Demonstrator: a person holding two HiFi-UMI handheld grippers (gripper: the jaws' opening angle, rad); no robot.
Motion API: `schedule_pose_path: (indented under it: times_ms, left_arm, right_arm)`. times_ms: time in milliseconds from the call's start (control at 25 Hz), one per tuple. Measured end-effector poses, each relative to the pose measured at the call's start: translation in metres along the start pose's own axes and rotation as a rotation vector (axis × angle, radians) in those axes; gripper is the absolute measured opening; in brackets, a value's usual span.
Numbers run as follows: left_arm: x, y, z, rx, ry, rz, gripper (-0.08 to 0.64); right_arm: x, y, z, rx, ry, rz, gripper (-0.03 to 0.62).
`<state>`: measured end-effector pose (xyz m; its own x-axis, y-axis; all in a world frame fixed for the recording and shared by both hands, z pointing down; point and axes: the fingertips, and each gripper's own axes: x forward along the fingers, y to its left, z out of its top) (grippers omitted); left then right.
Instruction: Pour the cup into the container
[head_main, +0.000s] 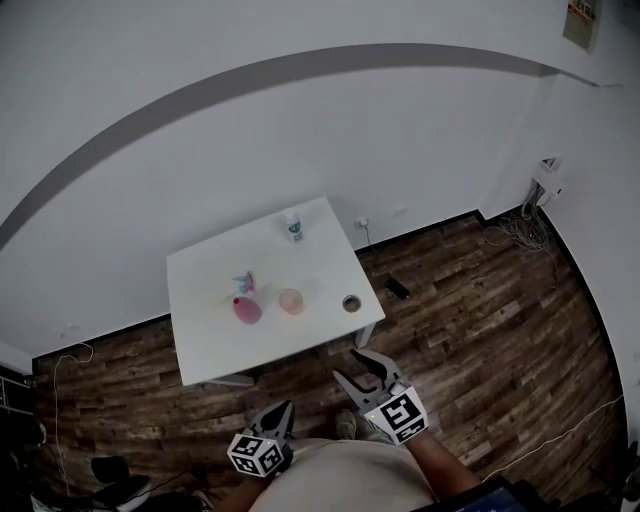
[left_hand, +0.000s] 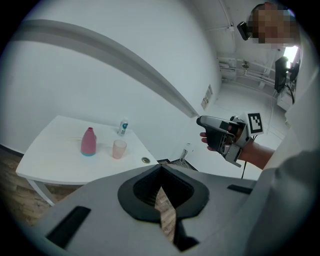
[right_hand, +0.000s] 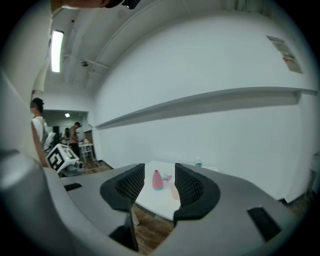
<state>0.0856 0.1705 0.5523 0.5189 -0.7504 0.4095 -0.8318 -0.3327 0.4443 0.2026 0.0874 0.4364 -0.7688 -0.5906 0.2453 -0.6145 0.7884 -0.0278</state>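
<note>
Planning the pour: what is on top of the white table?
On the white table stand a pink bottle, a pale pink cup, a small bottle and a small round object. What the cup holds is too small to tell.

We read no legible text here. The wall notice (head_main: 583, 20) and the bottle label (head_main: 294, 232) are too small to read.

White worktop (head_main: 200, 280), set on a wood floor (head_main: 480, 300).
A pinkish cup (head_main: 291, 301) is flanked by a pink bottle (head_main: 247, 310) on its left and a round ring (head_main: 351, 303) on its right; a small clear bottle (head_main: 292, 226) is placed beyond it.
</note>
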Motion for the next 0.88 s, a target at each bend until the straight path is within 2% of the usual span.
schedule_pose_path:
  times_ms: [80, 120, 240, 280, 400, 520, 600, 680, 720, 880]
  left_arm:
    - [0.001, 0.001, 0.001, 0.001, 0.002, -0.003, 0.009]
    - [0.001, 0.001, 0.001, 0.002, 0.003, -0.003, 0.009]
    - [0.001, 0.003, 0.004, 0.004, -0.003, 0.001, 0.009]
    - [0.0, 0.004, 0.005, 0.004, -0.005, 0.002, 0.009]
    - [0.001, 0.003, 0.005, 0.003, -0.004, 0.003, 0.009]
    - [0.003, 0.003, 0.007, 0.004, -0.003, 0.002, 0.009]
    - [0.004, 0.005, 0.007, 0.002, -0.003, 0.003, 0.009]
    - [0.005, 0.006, 0.008, 0.001, -0.003, 0.004, 0.009]
    - [0.006, 0.006, 0.009, 0.002, -0.003, 0.004, 0.009]
    - [0.009, 0.003, 0.01, 0.008, -0.004, 0.001, 0.009]
  right_arm:
    - [0.003, 0.018, -0.005, -0.088, 0.042, 0.108, 0.173]
    - [0.003, 0.02, -0.006, -0.098, 0.049, 0.115, 0.173]
    - [-0.002, -0.003, 0.0, 0.002, -0.002, -0.016, 0.173]
    - [-0.003, -0.009, 0.001, 0.009, -0.009, -0.051, 0.173]
    - [0.0, -0.006, -0.003, -0.049, 0.017, -0.053, 0.174]
    - [-0.002, -0.019, -0.005, 0.037, -0.006, -0.107, 0.173]
    - [-0.001, -0.015, -0.008, 0.022, 0.013, -0.084, 0.173]
    - [0.005, 0.008, -0.011, -0.052, 0.05, 0.011, 0.173]
    - [0.006, 0.014, -0.01, -0.066, 0.05, 0.033, 0.173]
    - [0.005, -0.003, 0.0, 0.034, -0.014, -0.052, 0.173]
